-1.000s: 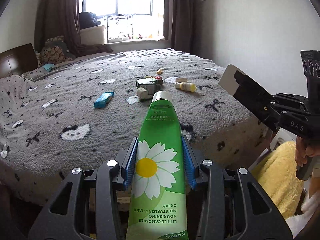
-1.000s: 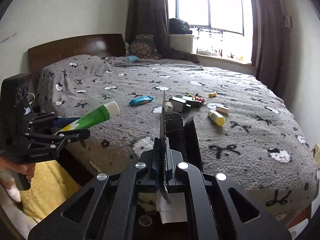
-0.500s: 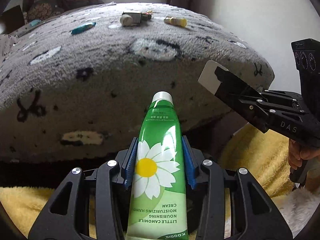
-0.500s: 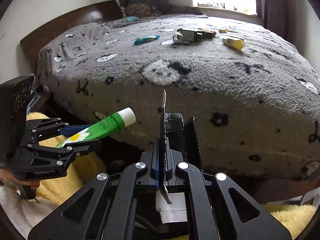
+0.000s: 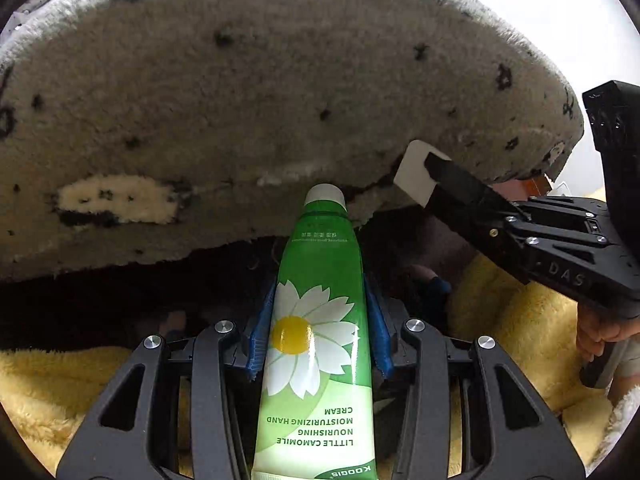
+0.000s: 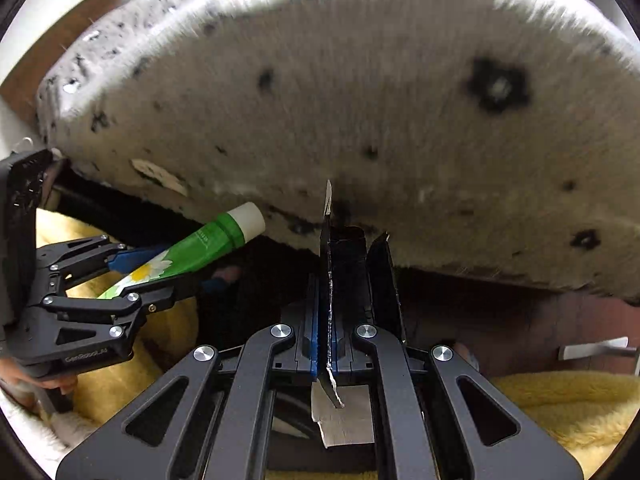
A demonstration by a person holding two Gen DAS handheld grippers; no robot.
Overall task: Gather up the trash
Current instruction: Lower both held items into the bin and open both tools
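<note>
The left gripper (image 5: 318, 344) is clenched on a green hand cream tube (image 5: 318, 360), white cap pointing at the grey blanket (image 5: 240, 100) hanging over the bed edge; the right gripper (image 6: 326, 320) grasps a flat black-and-white cardboard piece (image 6: 329, 280) edge-on, just beside the tube, above yellow fleece (image 6: 560, 404).

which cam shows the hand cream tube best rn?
Left wrist. The hand cream tube fills the centre, daisy and label readable, clamped between the left gripper pads. The right wrist view shows it small and side-on at left: mostly the white cap and part of the daisy.
</note>
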